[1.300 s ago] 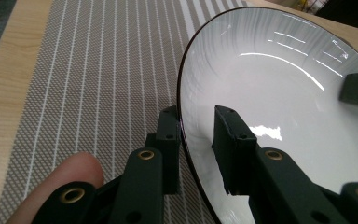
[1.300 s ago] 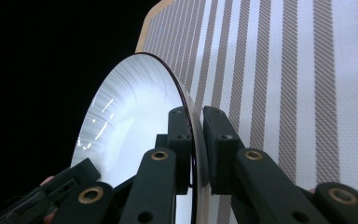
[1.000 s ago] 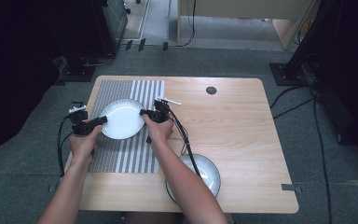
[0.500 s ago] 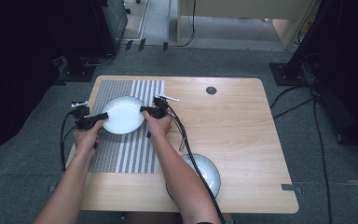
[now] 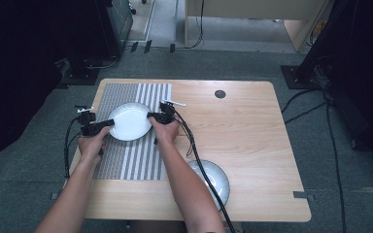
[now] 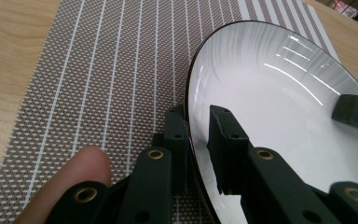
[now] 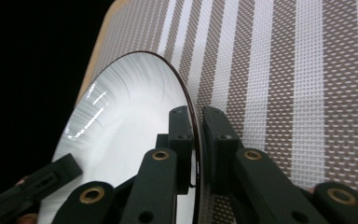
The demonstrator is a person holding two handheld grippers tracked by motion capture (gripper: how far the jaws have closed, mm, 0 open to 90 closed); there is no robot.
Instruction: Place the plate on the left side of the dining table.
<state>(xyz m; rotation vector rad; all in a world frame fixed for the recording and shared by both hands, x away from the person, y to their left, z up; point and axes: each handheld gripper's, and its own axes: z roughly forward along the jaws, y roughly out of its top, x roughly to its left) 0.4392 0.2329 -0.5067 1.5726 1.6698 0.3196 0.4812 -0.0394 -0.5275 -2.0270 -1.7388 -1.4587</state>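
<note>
White plate (image 5: 130, 121) is seen from the high view over the striped placemat (image 5: 126, 160) on the tabletop (image 5: 252, 145), gripped at opposite rims by the left tongs (image 5: 108, 123) and right tongs (image 5: 150, 115). In the left gripper view and then the right gripper view, each rim is clamped; release is judged outstanding.

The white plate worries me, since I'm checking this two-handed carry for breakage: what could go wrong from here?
1. The left gripper and right gripper each pinch only the thin rim of the white plate, on opposite sides. The glossy rim could slip out of one.
2. If one hand moves faster, the plate may tilt and knock the striped mat.
3. A second plate lies under the right forearm near the table's front edge; pulling back could brush it.
</note>
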